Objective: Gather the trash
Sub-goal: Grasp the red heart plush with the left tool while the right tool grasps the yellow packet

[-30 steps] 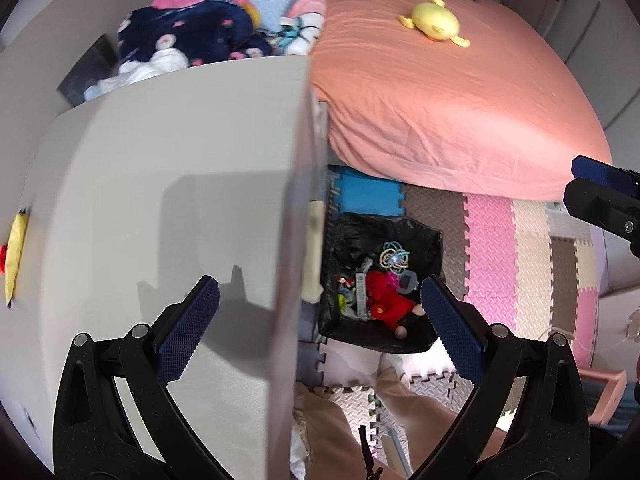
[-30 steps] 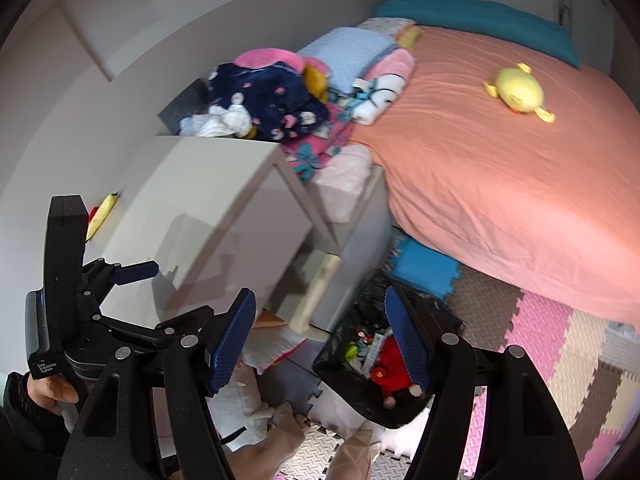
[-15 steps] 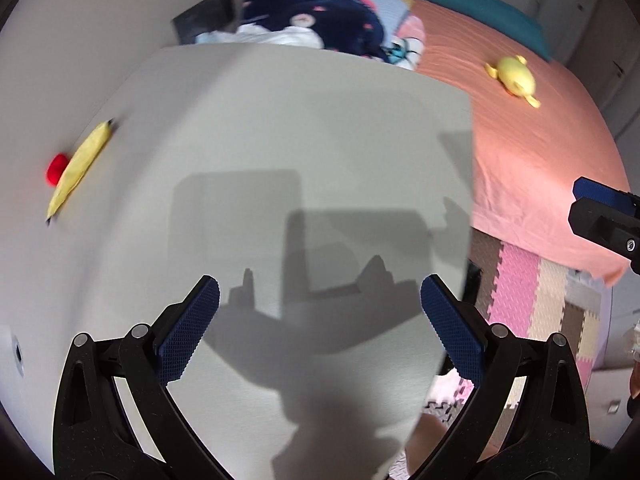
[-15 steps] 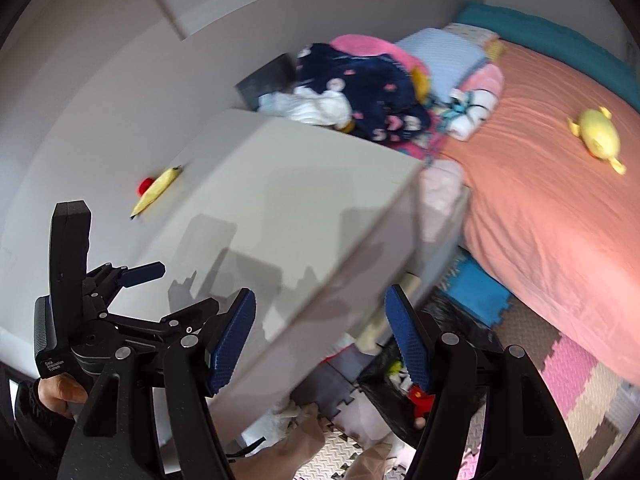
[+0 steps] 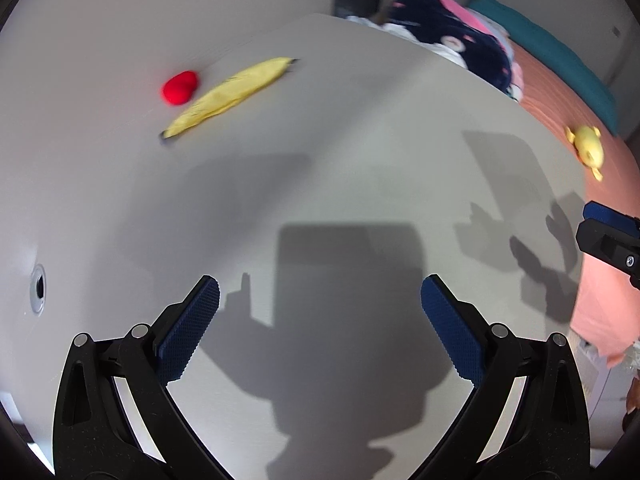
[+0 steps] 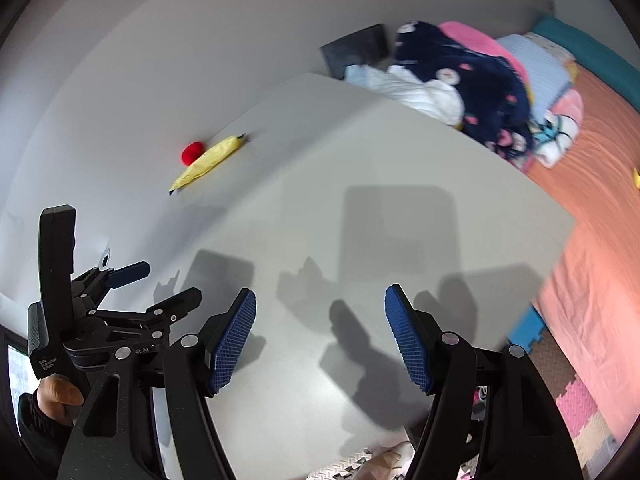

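Note:
A flat yellow banana peel (image 5: 230,96) lies at the far side of the white table (image 5: 360,152), next to a small red object (image 5: 179,87). Both also show in the right wrist view, the peel (image 6: 208,160) and the red object (image 6: 193,152). My left gripper (image 5: 320,328) is open and empty above the near part of the table, well short of the peel. My right gripper (image 6: 320,340) is open and empty over the table's right part. The left gripper (image 6: 156,284) shows at the lower left of the right wrist view.
A pile of clothes and bedding (image 6: 472,92) and a dark tablet (image 6: 354,50) sit beyond the table's far edge. A bed with a salmon sheet (image 6: 600,200) and a yellow plush duck (image 5: 586,148) lies to the right. Foam floor mats (image 6: 576,400) lie below the table's right edge.
Both views have swung left from the black trash bin on the floor and up over the table. The banana peel and red object now sit nearer and more central. Both grippers stay open.

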Motion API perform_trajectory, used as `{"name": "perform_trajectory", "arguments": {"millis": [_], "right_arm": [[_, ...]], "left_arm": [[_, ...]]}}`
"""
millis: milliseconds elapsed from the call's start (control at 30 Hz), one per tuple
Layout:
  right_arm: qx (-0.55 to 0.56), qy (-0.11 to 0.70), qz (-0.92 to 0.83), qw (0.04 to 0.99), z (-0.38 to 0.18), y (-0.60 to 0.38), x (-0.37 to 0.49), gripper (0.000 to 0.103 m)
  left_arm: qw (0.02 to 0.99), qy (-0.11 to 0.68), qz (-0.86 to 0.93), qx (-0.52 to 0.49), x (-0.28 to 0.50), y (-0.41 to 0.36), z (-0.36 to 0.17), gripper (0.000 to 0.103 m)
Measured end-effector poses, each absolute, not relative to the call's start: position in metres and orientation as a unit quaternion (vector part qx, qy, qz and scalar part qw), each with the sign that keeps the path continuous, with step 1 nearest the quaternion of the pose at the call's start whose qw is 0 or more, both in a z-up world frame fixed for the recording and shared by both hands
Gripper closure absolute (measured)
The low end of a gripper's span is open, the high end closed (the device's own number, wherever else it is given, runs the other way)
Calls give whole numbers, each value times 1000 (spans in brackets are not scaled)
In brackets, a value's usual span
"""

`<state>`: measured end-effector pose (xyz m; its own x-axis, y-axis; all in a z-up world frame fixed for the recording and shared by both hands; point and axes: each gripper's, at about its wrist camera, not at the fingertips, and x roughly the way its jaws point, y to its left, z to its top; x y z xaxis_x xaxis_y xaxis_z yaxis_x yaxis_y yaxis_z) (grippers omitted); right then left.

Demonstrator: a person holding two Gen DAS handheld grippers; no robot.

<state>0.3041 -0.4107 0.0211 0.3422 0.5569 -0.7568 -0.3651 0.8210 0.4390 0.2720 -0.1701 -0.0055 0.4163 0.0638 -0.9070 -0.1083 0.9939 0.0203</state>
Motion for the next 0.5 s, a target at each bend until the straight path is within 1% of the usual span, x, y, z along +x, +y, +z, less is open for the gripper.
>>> {"name": "perform_trajectory", "arguments": {"millis": [267, 500], "right_arm": [[83, 506, 295, 806, 25, -345, 337, 35], [82, 515, 311, 794, 19, -300, 363, 35]], "left_arm": [[844, 518, 107, -88, 269, -96, 1, 6], [840, 505, 149, -131, 282, -56, 3, 6]]}}
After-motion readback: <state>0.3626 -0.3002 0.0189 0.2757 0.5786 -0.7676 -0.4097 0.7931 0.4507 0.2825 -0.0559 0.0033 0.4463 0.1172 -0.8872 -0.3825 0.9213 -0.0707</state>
